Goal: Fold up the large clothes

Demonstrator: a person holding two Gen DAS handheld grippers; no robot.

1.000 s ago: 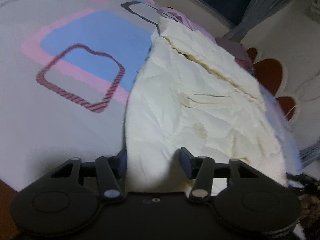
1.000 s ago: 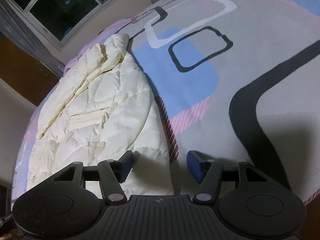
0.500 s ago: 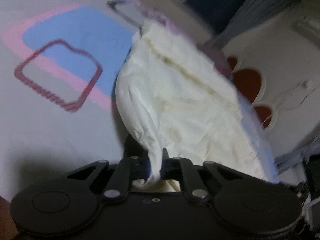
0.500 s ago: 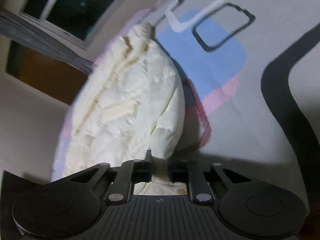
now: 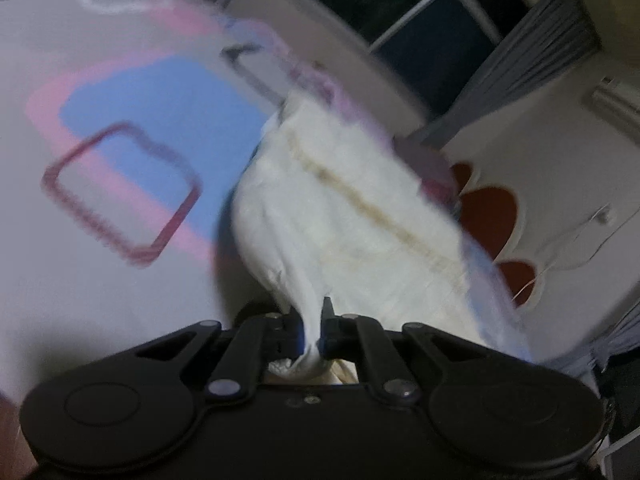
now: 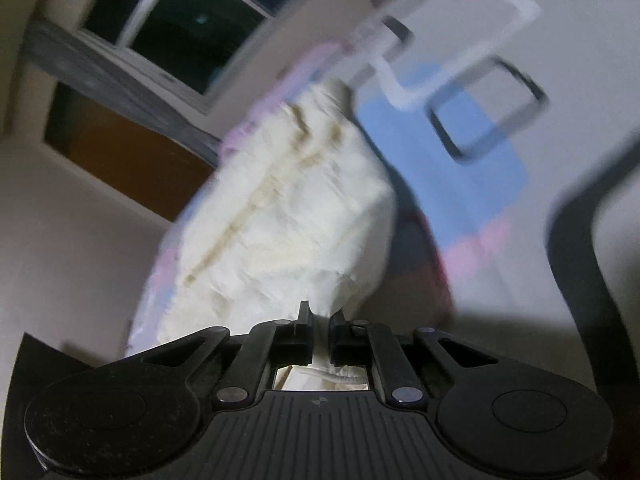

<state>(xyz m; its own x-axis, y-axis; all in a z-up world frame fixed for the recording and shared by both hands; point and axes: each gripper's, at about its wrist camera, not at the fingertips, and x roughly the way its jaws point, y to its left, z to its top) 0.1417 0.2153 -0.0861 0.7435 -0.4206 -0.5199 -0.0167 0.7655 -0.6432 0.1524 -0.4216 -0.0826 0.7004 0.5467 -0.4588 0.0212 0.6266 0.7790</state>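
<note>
A cream puffy jacket (image 5: 352, 216) lies on a bed with a patterned cover (image 5: 120, 128). My left gripper (image 5: 312, 334) is shut on the jacket's near hem, and the cloth rises from the bed into its jaws. In the right wrist view the same jacket (image 6: 296, 216) stretches away from me, and my right gripper (image 6: 320, 338) is shut on another part of its near hem. The hem is lifted off the bed cover (image 6: 480, 208) at both grips. Both views are blurred by motion.
A dark window (image 5: 432, 32) with grey curtains (image 5: 532, 64) is beyond the bed. A cream headboard with red cut-outs (image 5: 492, 216) stands at the right in the left wrist view. A brown panel (image 6: 132, 160) is at the left in the right wrist view.
Both grippers were open over the jacket's hem a second ago. They closed on the cloth and have since lifted it, tilting both views upward.
</note>
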